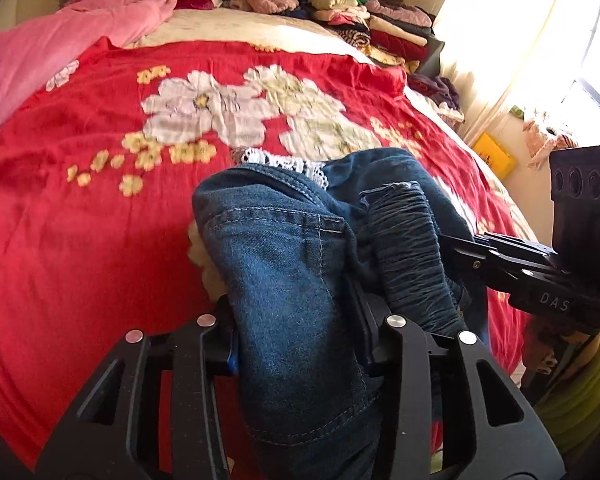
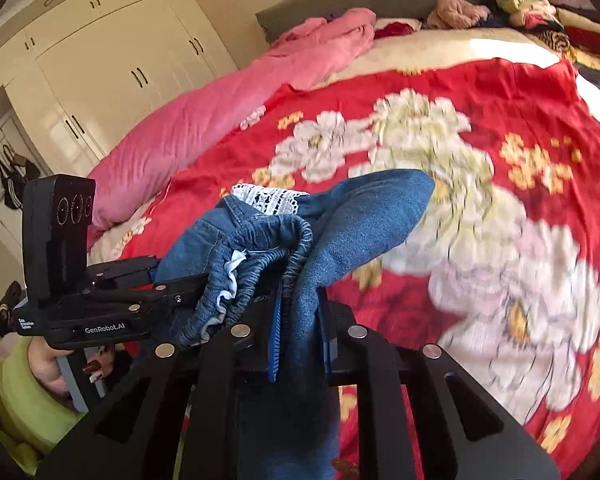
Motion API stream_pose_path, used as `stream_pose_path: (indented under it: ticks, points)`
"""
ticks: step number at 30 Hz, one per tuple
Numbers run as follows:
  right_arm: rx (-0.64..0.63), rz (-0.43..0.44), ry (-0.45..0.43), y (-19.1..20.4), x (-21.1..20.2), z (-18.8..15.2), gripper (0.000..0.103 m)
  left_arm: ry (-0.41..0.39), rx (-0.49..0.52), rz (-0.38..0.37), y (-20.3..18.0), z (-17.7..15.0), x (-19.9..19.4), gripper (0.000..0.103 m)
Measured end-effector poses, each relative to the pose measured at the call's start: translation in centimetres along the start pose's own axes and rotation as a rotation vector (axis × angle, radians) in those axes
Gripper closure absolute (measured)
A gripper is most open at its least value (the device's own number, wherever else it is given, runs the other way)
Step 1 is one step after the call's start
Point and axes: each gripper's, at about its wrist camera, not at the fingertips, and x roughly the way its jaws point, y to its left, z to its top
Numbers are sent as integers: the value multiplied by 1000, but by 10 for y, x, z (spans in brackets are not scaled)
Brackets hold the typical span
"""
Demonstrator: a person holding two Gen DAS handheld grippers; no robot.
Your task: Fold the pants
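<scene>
Blue denim pants with a white lace trim and an elastic waistband are lifted above the red flowered bedspread. My left gripper is shut on the denim, which drapes over its fingers. My right gripper comes in from the right and grips the waistband. In the right wrist view the right gripper is shut on the pants. The left gripper holds the bunched waistband at the left.
A pink quilt lies along the bed's far left. A stack of folded clothes sits at the head of the bed. A white wardrobe stands beyond the bed. A bright curtained window is at the right.
</scene>
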Motion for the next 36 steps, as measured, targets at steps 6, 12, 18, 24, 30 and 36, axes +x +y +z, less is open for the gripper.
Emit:
stream_pose_path:
  ticks: [6,12,18,24,30,36]
  points:
    - [-54,-38,-33,6,8,33,89,-54,10,55,6,33,-2,70]
    - [-50,-68,-47,2,21,52,88,-65,27,85,13,53,7,70]
    - [-54,-120,-35,-3,33,55,87,-54,29,102,19,55,19,70]
    - [-27,-254,-16,-13,40,46,45,-6,1,121,28,46,30,49]
    - [-77,-384,67,-20,53,28,42,27,-7,142,34,38,38,37]
    - [-39,-389,84,-30,51,21,32,28,3,151,32,34,37,34]
